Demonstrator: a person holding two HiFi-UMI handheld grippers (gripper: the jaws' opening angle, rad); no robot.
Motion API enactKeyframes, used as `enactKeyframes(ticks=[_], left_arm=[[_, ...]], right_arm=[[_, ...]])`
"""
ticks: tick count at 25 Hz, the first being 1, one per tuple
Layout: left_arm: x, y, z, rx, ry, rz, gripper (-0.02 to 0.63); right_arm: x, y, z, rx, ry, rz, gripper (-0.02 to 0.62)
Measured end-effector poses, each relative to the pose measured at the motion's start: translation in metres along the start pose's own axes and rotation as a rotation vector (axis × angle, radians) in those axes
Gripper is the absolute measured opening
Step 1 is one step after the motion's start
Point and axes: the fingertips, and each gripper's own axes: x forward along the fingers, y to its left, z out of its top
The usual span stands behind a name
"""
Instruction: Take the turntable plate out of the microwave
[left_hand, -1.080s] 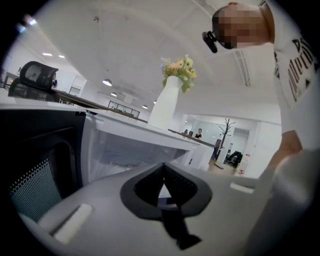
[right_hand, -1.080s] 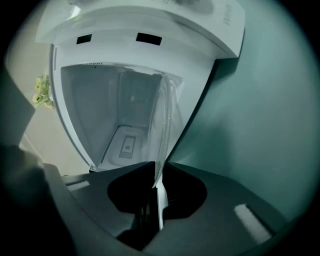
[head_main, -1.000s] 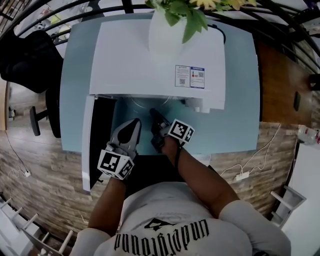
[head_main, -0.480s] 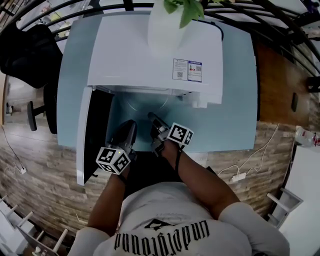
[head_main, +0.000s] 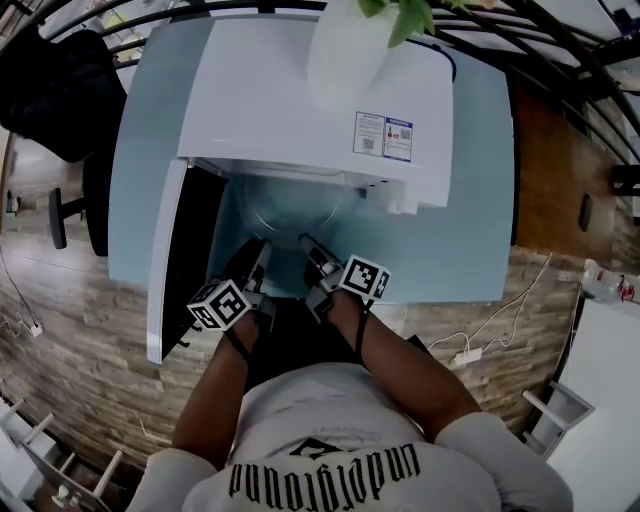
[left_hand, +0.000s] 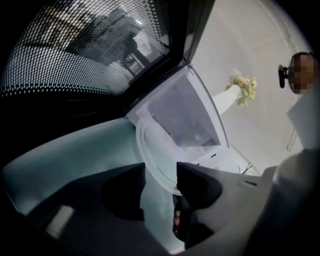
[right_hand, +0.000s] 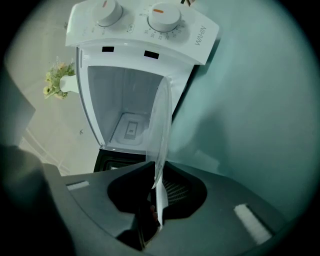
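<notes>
plate (head_main: 285, 205) seemingly farther out, blue table (head_main: 470, 220)

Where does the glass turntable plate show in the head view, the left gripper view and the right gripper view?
Head view: turntable plate at centre, before the microwave mouth.
Left gripper view: turntable plate at centre, a pale disc just below the open cavity.
Right gripper view: turntable plate at centre, edge-on, clamped in the right tool.
Shared landmark: the white vase of flowers, in all three.

A pale blue table (head_main: 470, 200) stands on wood-plank floor (head_main: 80, 360), black chair (head_main: 55, 90) beside it.
</notes>
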Motion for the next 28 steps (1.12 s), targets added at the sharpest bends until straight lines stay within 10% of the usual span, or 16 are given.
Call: enactKeyframes(ticks=[19, 28], left_arm=[[0.050, 0.004, -0.004, -0.436, 0.007, -0.194, 0.250], [0.066, -0.002, -0.007, -0.428, 0.086, -0.273, 0.249]], right_arm=[[-0.032, -0.004, -0.017, -0.007, 0.067, -0.027, 0.051], [-0.043, -0.005, -0.019, -0.034, 0.107, -0.039, 0.048]])
